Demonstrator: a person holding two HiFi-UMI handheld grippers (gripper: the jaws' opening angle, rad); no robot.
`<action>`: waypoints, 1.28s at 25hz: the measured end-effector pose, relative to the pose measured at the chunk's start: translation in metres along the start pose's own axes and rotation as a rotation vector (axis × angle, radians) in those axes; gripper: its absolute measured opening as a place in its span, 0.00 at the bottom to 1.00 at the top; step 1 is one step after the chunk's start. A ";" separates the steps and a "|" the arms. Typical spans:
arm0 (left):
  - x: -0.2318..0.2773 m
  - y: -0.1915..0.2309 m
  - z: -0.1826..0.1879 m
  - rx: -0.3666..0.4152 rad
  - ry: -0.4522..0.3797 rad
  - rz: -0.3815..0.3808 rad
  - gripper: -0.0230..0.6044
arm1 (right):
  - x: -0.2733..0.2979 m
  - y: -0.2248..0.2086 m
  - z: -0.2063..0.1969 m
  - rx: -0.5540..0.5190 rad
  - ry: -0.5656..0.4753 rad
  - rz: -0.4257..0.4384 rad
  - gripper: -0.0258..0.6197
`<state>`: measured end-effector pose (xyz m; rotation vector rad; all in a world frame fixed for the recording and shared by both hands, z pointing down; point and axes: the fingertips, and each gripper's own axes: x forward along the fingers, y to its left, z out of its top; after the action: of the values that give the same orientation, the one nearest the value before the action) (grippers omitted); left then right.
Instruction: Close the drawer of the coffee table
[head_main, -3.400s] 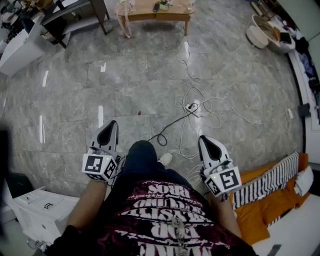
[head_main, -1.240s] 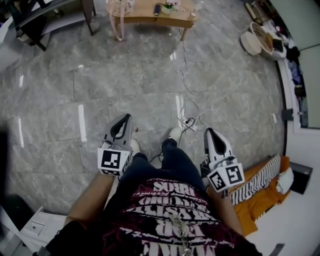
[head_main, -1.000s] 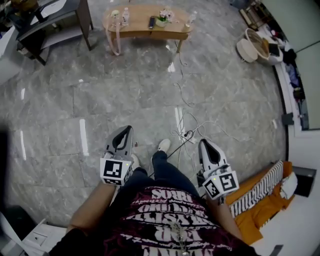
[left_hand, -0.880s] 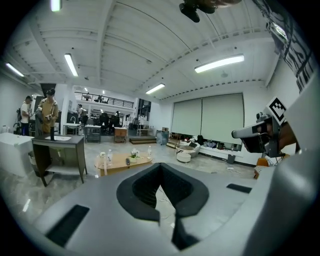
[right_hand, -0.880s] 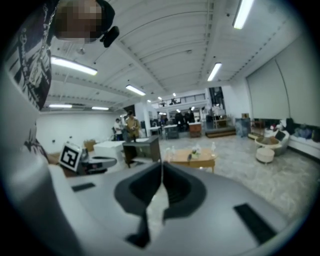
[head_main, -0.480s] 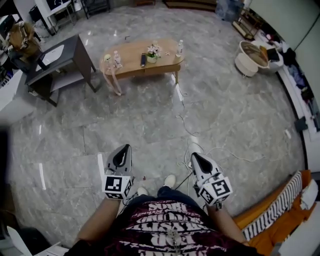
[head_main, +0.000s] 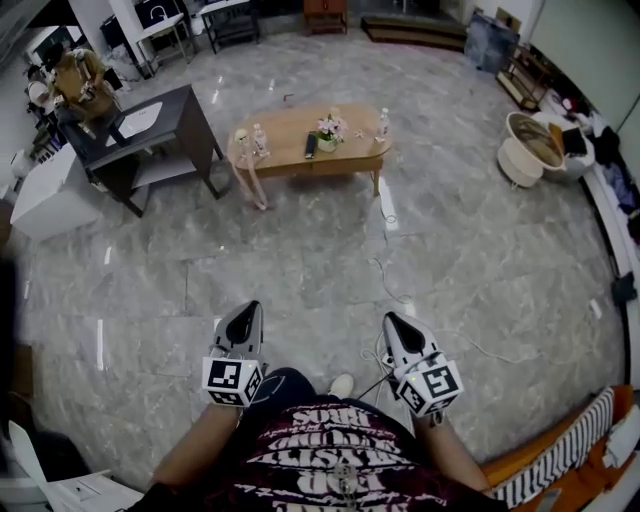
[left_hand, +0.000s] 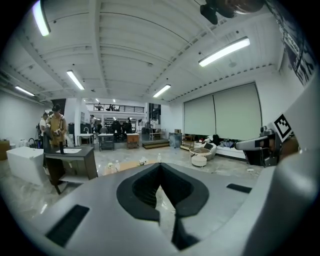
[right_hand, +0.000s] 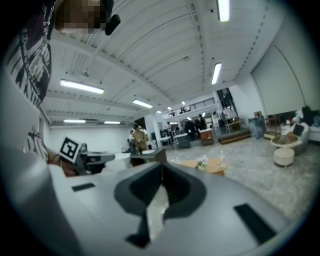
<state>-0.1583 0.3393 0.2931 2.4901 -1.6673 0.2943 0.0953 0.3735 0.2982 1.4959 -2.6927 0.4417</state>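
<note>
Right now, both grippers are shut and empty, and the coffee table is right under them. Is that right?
Not quite. The left gripper and right gripper are shut and empty, but the coffee table is not under them. It stands well ahead, across bare floor. The head view shows this.

The only lettering I can find is the pale print on the person's dark shirt (head_main: 340, 455), upside down to me, its top line perhaps reading BROS, the rest too blurred.
</note>
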 end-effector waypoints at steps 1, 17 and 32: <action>-0.001 0.001 0.001 0.002 0.003 0.012 0.07 | -0.001 -0.002 0.002 0.002 -0.007 0.005 0.09; 0.038 -0.041 0.001 0.022 0.066 -0.097 0.07 | -0.013 -0.037 -0.014 0.086 -0.024 -0.068 0.09; 0.113 -0.032 -0.023 -0.051 0.119 -0.194 0.07 | 0.030 -0.056 -0.020 0.056 0.101 -0.130 0.09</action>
<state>-0.0891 0.2545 0.3418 2.5177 -1.3596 0.3653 0.1237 0.3262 0.3356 1.6052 -2.5086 0.5735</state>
